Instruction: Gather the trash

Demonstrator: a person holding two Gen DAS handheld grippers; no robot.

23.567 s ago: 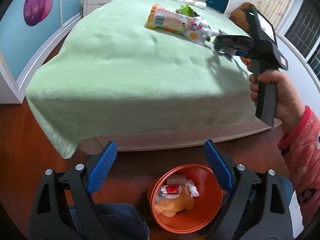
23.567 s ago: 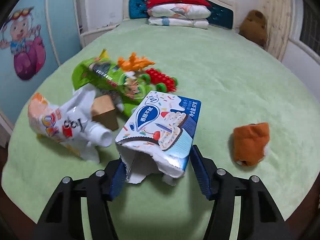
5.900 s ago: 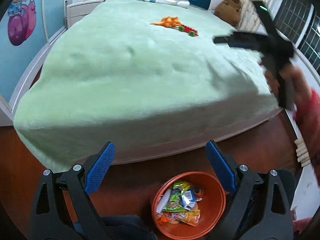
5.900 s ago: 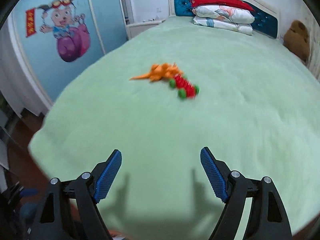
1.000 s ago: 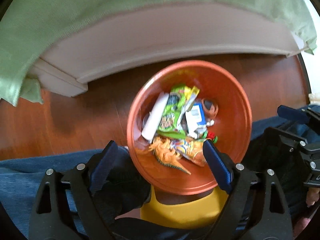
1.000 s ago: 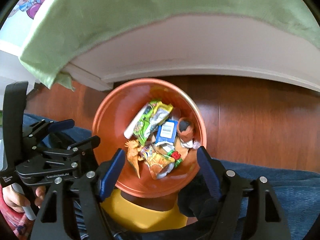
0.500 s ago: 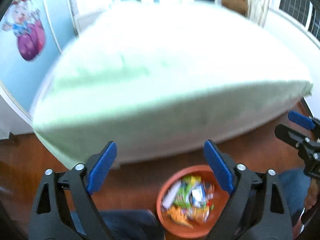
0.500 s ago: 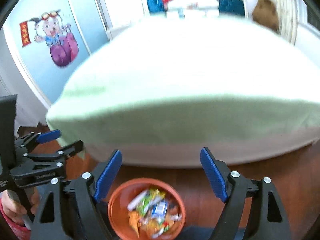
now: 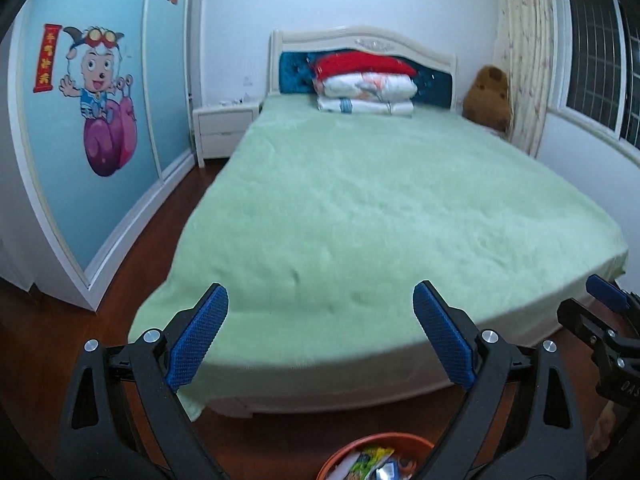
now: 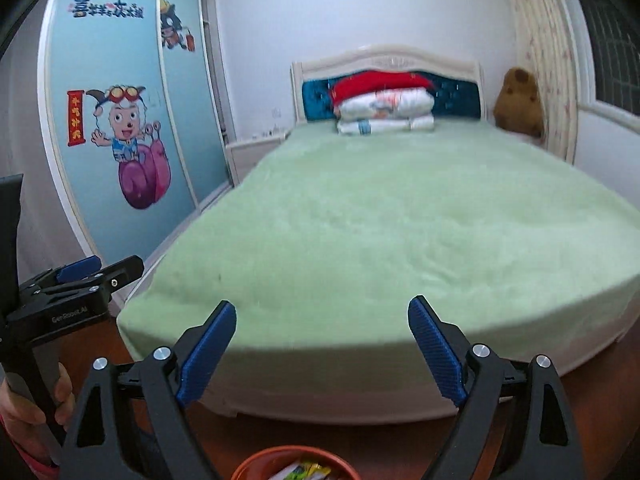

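Observation:
The orange bin sits on the floor at the bottom edge of the left wrist view, with wrappers inside. It also shows in the right wrist view. My left gripper is open and empty above the bin, facing the bed. My right gripper is open and empty, also above the bin. The left gripper shows at the left edge of the right wrist view. The green bed cover carries no trash.
Folded bedding lies at the headboard. A brown teddy bear sits at the far right corner. A nightstand and a blue wardrobe door stand on the left. A window is on the right. Wooden floor surrounds the bed.
Both grippers have tilted up from looking down into the bin to facing the bed. The bin has slid to the bottom edge of both views.

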